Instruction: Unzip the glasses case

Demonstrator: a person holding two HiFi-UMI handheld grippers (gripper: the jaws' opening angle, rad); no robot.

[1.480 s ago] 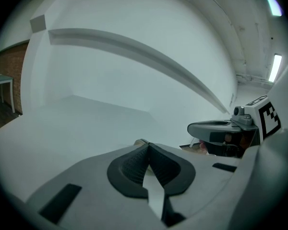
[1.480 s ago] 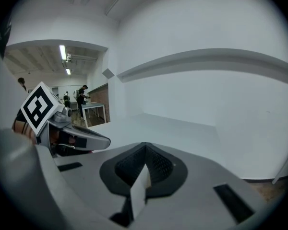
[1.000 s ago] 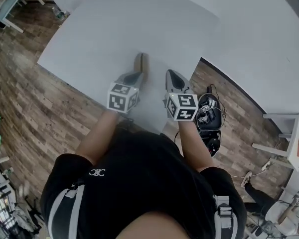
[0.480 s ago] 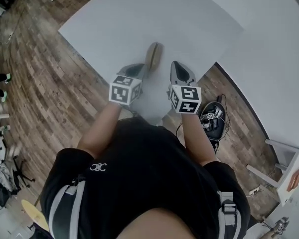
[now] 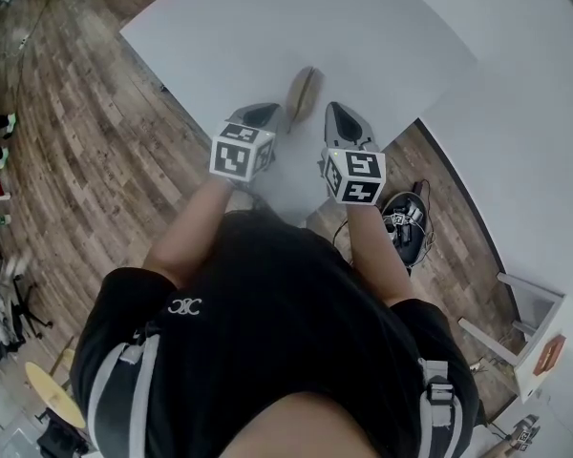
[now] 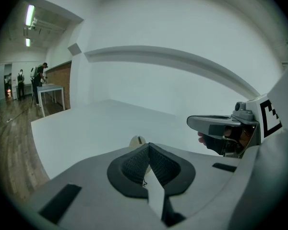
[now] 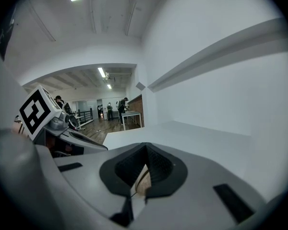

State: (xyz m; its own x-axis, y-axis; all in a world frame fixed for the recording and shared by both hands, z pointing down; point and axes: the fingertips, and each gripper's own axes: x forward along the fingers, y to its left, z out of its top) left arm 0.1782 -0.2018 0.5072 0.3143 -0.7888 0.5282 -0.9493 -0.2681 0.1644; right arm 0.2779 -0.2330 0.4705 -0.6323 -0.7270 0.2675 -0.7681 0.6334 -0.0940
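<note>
A tan glasses case [image 5: 304, 92] lies zipped on the white table [image 5: 220, 36], near its front corner. My left gripper [image 5: 269, 112] hovers just left of the case's near end, jaws shut and empty. My right gripper [image 5: 335, 112] hovers just right of the case, also shut on nothing. In the left gripper view the case [image 6: 137, 141] peeks out beyond the closed jaws of the left gripper [image 6: 148, 146], and the right gripper [image 6: 216, 124] shows alongside. In the right gripper view a sliver of the case [image 7: 143, 180] shows below the shut tips of the right gripper [image 7: 145, 147].
The table's near edge [image 5: 267, 203] runs under my forearms, with wooden floor [image 5: 86, 160] to the left. A black bag with cables [image 5: 403, 237] sits on the floor at the right. A white wall [image 5: 525, 113] rises beyond. People stand at a distant table [image 7: 127, 113].
Both grippers have edged forward over the table and turned slightly. The case now sits between and just beyond their tips. Both stay shut.
</note>
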